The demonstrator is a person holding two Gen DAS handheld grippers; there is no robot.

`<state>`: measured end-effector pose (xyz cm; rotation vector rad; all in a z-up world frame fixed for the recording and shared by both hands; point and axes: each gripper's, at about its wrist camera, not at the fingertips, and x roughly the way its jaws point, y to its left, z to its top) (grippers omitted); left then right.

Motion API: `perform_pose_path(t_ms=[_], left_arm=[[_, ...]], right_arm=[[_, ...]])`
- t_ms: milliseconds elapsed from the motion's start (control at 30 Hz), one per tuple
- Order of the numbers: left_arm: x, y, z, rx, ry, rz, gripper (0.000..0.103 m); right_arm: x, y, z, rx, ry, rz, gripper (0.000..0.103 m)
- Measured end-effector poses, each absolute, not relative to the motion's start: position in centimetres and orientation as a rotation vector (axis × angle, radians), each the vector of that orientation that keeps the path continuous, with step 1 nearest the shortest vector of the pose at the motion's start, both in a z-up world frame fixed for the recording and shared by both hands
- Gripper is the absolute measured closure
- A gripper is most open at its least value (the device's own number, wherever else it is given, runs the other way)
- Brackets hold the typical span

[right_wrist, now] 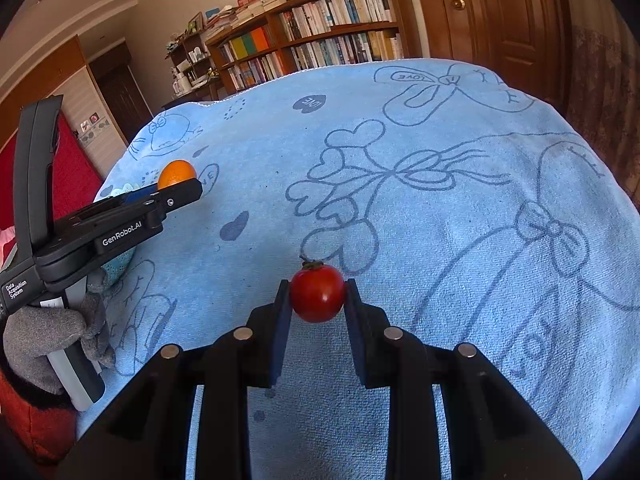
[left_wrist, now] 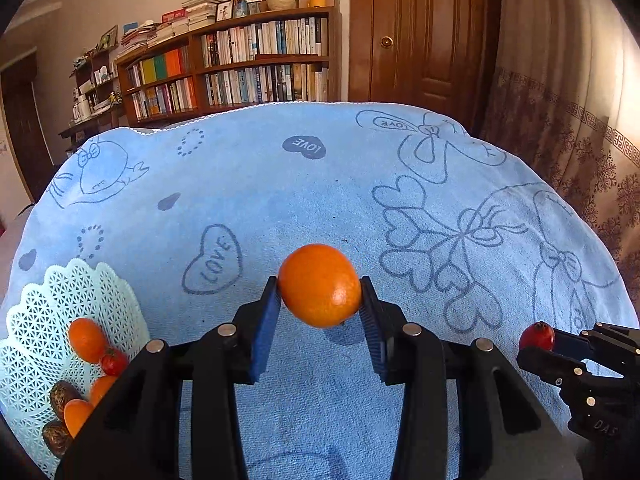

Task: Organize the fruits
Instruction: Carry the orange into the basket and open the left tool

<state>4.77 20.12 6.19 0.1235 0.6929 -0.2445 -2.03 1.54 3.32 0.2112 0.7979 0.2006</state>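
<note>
The jaws of the left gripper [left_wrist: 320, 292] are closed on an orange [left_wrist: 320, 285], one blue pad on each side of the fruit. The orange is lifted a little above the blue towel [left_wrist: 280, 184]; its shadow lies on the cloth just under it. The jaws of the right gripper [right_wrist: 317, 295] are set narrow and hold a small red tomato [right_wrist: 317, 292] with its green stem pointing up and away from the camera. The tomato is also a little above the towel.

In the right wrist view, the left gripper comes in from the left side, nearly level, its fingers pointing to the far right. A hand in a grey glove [right_wrist: 52, 336] grips its handle at the near left. In the left wrist view, the right gripper [left_wrist: 554, 342] shows at the near right edge with the tomato [left_wrist: 537, 335] at its tip, well apart from the orange.

A white lattice basket [left_wrist: 52, 308] stands at the near left on the towel. Inside it lie several small oranges [left_wrist: 86, 340], one red tomato [left_wrist: 113, 361] and some dark brown fruits [left_wrist: 60, 398], close together. A bookshelf [left_wrist: 240, 64] and a wooden door [left_wrist: 420, 28] stand far behind the table.
</note>
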Motion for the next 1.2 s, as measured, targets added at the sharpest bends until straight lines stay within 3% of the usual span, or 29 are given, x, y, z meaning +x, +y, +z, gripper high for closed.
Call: perform_pose_path(t_ms=[1033,1100,1133,1167,1200], left_arm=[[0.2,33.5,7.8,0.019,0.620,-0.029,0.061],[0.0,34.3,8.0,0.010,0.608,-0.016,0.054],[-0.2,34.6,8.1,0.007,0.601,-0.007,0.035],[-0.4,35.1,8.3,0.006,0.586,0.009,0.025],[-0.7,35.5,8.4,0.008,0.569,0.023,0.024]], right_arm=[[-2.0,10.7,5.3,0.118,0.800,0.329,0.076],[-1.9,11.5,5.5,0.105,0.800,0.342,0.076],[-1.6,11.9,5.5,0.099,0.799,0.350,0.076],[-1.5,12.4,5.6,0.094,0.800,0.357,0.076],[-1.4,12.9,5.7,0.089,0.800,0.366,0.076]])
